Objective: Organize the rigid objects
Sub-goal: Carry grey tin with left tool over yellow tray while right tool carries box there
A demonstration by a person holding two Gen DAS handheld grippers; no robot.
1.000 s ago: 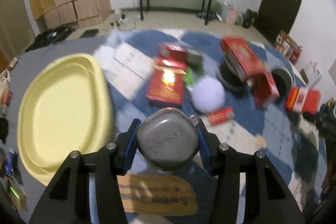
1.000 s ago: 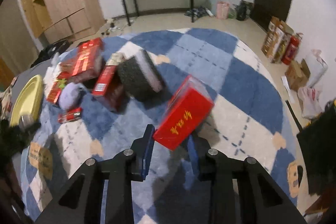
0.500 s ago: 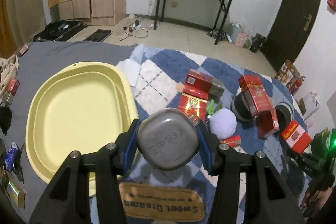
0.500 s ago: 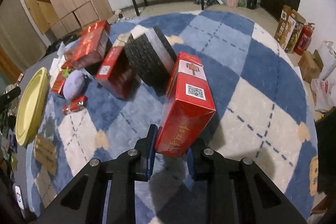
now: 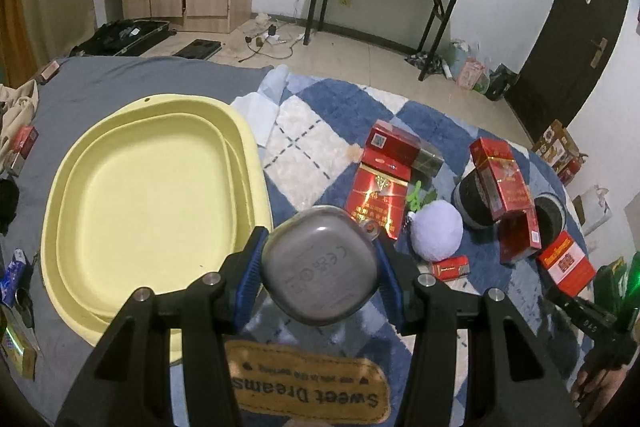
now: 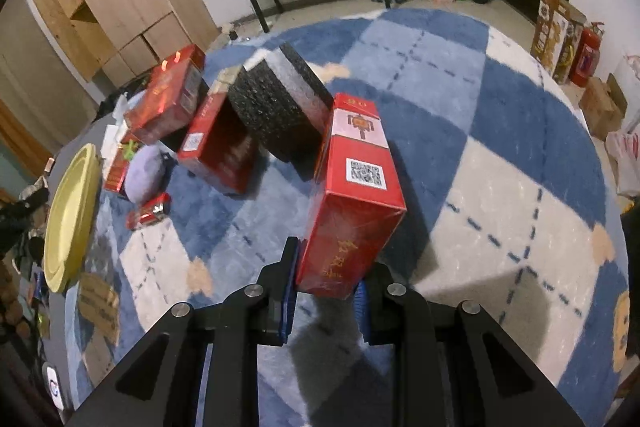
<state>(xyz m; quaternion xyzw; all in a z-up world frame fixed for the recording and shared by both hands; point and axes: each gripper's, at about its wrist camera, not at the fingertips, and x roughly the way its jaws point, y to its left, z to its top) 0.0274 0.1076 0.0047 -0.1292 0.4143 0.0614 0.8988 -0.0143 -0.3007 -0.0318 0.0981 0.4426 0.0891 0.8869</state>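
The left gripper point(image 5: 320, 267) pinches a grey rounded case point(image 5: 320, 269) between its blue pads, held by the curved sides only. From where I stand that looks like the weak spot: the shell is smooth and bulges outward, so a tilt or a jolt could squirt it out of the pads. Just past it, at about ten o'clock, lies the yellow tray point(image 5: 256, 163), bare inside and likely the place for it; a drop short of the rim would land the case on the blue-and-white rug point(image 5: 304, 131) instead.

The right gripper point(image 6: 326, 291) is clamped on the lower end of a red box point(image 6: 352, 195), its jaws having just closed on it. The box stands tall above the pads and leans toward twelve o'clock, so the grip sits far below its bulk. A quick swing could lever it round or pull it loose, and its glossy wrap gives the pads little bite.

Farther out, at eleven o'clock, a black foam block point(image 6: 280, 107) stands nearly against the box's far end, with another red carton point(image 6: 218, 151) leaning beside it. Lifting carelessly might knock that leaning pile over.
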